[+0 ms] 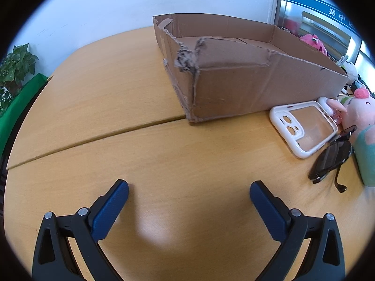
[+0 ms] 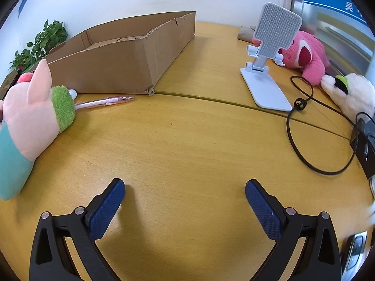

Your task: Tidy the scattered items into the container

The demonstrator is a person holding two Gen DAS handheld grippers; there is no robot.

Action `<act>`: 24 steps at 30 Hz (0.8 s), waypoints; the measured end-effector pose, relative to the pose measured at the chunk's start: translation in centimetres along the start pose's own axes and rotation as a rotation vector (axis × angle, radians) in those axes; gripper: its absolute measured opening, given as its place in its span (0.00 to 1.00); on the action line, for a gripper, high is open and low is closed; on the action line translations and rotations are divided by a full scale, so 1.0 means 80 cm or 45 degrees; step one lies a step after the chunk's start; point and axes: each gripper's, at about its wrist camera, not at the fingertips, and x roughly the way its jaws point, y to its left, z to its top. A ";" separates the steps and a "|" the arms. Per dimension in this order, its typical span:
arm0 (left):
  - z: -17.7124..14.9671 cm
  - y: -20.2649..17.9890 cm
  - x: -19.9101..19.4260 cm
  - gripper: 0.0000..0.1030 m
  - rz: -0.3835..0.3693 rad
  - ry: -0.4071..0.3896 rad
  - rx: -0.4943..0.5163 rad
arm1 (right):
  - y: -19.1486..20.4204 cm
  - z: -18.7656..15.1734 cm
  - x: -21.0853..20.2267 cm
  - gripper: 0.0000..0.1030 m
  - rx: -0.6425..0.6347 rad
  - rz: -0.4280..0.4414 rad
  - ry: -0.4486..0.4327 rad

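Box: open cardboard tray on the table, low walls, near corner torn and frayed; nothing can be made out inside from either view.
Phone case: white, lying flat just beside the box's front wall, camera cutouts toward the left gripper.
Sunglasses: dark, folded, lying against the case's near edge and beside the plush pig.
Pig: pink plush in a teal top, lying on its side near the box, a green fuzzy patch on its head.
Pen: pink and clear, flat on the table in front of the box wall — one end hidden behind the pig.
Phone stand: white, upright, right of the box and well apart from it.
Pink bear: plush, lying behind the stand.
White plush: at the right edge, near a looped black cable.
Left gripper: jaws wide apart, holding nothing, low over bare table, short of the box.
Right gripper: jaws wide apart, holding nothing — over bare table between pig and cable.
Plant: green, beyond the table's left edge.
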 end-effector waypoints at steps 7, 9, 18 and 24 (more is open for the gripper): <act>-0.002 -0.003 -0.001 1.00 0.044 0.000 -0.063 | 0.011 0.004 0.002 1.00 0.053 -0.040 0.002; -0.006 -0.008 -0.005 1.00 0.060 -0.001 -0.083 | 0.011 0.004 0.002 1.00 0.056 -0.042 0.002; -0.028 -0.034 -0.046 1.00 0.005 -0.100 -0.193 | 0.016 -0.002 -0.003 1.00 0.062 -0.045 0.001; -0.001 -0.100 -0.123 1.00 -0.174 -0.284 -0.159 | 0.020 -0.006 -0.005 1.00 0.089 -0.067 0.000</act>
